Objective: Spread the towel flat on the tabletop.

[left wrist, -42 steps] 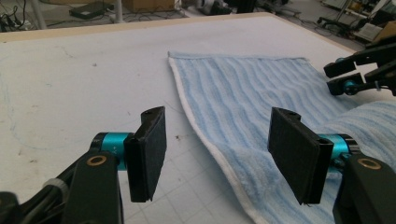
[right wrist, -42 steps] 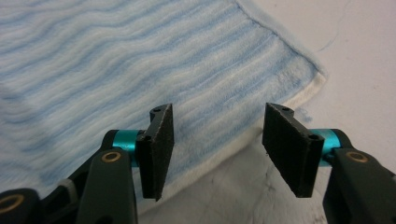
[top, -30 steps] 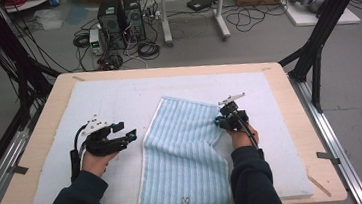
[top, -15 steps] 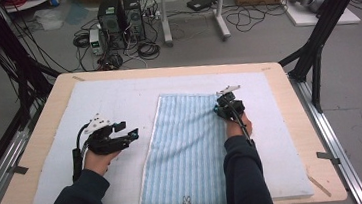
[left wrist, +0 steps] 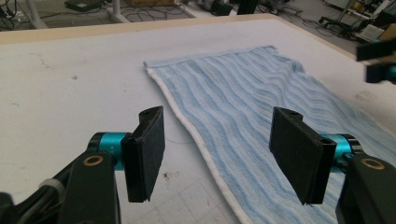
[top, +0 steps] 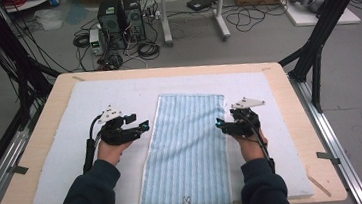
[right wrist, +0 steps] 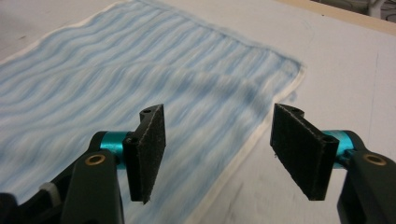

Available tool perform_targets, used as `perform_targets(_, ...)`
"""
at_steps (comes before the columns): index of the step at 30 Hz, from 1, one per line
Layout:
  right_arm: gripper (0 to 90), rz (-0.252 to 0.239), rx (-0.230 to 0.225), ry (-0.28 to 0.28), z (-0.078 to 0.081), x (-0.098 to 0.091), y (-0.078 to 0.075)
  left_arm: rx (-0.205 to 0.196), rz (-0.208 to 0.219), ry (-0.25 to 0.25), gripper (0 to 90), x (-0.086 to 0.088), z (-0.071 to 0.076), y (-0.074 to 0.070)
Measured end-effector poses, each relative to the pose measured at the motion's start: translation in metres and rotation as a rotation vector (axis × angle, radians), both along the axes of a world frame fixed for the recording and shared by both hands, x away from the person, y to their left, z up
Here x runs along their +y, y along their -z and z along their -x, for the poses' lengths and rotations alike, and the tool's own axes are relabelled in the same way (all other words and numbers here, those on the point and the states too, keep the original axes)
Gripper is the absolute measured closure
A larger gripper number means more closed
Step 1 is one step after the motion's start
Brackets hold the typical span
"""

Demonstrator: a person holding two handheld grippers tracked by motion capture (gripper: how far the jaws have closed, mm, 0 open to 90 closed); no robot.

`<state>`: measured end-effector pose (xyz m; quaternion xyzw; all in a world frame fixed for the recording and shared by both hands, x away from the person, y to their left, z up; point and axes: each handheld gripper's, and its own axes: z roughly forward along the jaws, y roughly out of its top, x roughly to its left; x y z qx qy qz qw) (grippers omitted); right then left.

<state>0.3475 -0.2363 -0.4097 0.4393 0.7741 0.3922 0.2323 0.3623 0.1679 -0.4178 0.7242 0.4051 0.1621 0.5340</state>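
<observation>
On white mat (top: pixel 99 165) | one striped towel (top: pixel 188 146) | two open claws: left claw (top: pixel 139 128), right claw (top: pixel 224 124)

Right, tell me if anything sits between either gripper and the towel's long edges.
Nothing visible does. The left gripper and right gripper both stand open at the towel, whose white edge runs between each pair of jaws, over bare mat.

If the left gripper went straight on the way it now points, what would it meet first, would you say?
Most likely the white-hemmed left edge of the light blue striped towel, lying flat just ahead of the left gripper, whose jaws stand open; its height above the cloth is unclear.
</observation>
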Motion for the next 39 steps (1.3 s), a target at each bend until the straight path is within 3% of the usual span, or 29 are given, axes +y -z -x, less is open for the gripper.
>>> perform_targets(6,34.1,0.005,0.006,-0.03,0.041,-0.008,0.012,0.025,-0.017,0.023,33.6,-0.01,-0.015,-0.001)
perform_targets(8,33.7,0.021,0.004,-0.035,0.049,-0.008,0.014,0.046,-0.021,0.017,33.5,-0.011,-0.021,0.002)
perform_targets(9,33.5,0.017,-0.005,-0.038,0.053,-0.007,0.014,0.058,-0.041,0.006,33.1,-0.013,-0.025,0.003)
perform_targets(14,32.3,-0.018,-0.024,-0.043,0.068,-0.004,0.014,0.074,-0.05,0.001,35.1,-0.026,-0.041,0.011)
perform_targets(19,32.8,-0.028,-0.036,-0.056,0.076,0.0,0.015,0.095,-0.087,-0.065,42.6,-0.031,-0.053,0.031)
perform_targets(21,33.1,-0.031,-0.039,-0.057,0.077,0.001,0.016,0.095,-0.118,-0.091,46.1,-0.034,-0.054,0.032)
perform_targets(23,33.1,-0.03,-0.041,-0.054,0.078,0.002,0.017,0.072,-0.131,-0.088,49.3,-0.037,-0.053,0.031)
perform_targets(24,33.1,-0.029,-0.04,-0.054,0.078,0.002,0.018,0.087,-0.151,-0.086,51.2,-0.039,-0.055,0.031)
perform_targets(26,33.1,-0.028,-0.048,-0.06,0.078,0.004,0.018,0.11,-0.147,-0.081,51.7,-0.043,-0.059,0.029)
perform_targets(28,33.1,-0.021,-0.056,-0.065,0.079,0.007,0.017,0.096,-0.132,-0.087,51.7,-0.047,-0.063,0.026)
perform_targets(29,33.1,-0.025,-0.058,-0.066,0.08,0.007,0.016,0.11,-0.138,-0.094,52.0,-0.048,-0.065,0.026)
perform_targets(33,33.1,-0.029,-0.062,-0.065,0.081,0.006,0.016,0.145,-0.218,-0.081,51.3,-0.057,-0.068,0.034)
perform_targets(35,33.1,-0.033,-0.055,-0.066,0.081,0.005,0.016,0.117,-0.284,-0.09,54.9,-0.061,-0.067,0.033)
perform_targets(36,33.1,-0.036,-0.059,-0.066,0.081,0.005,0.016,0.105,-0.293,-0.081,58.8,-0.062,-0.066,0.033)
perform_targets(37,33.1,-0.036,-0.058,-0.066,0.081,0.004,0.016,0.097,-0.292,-0.055,65.0,-0.063,-0.065,0.033)
perform_targets(39,33.1,-0.036,-0.055,-0.066,0.082,0.004,0.016,0.072,-0.323,-0.029,86.9,-0.065,-0.063,0.033)
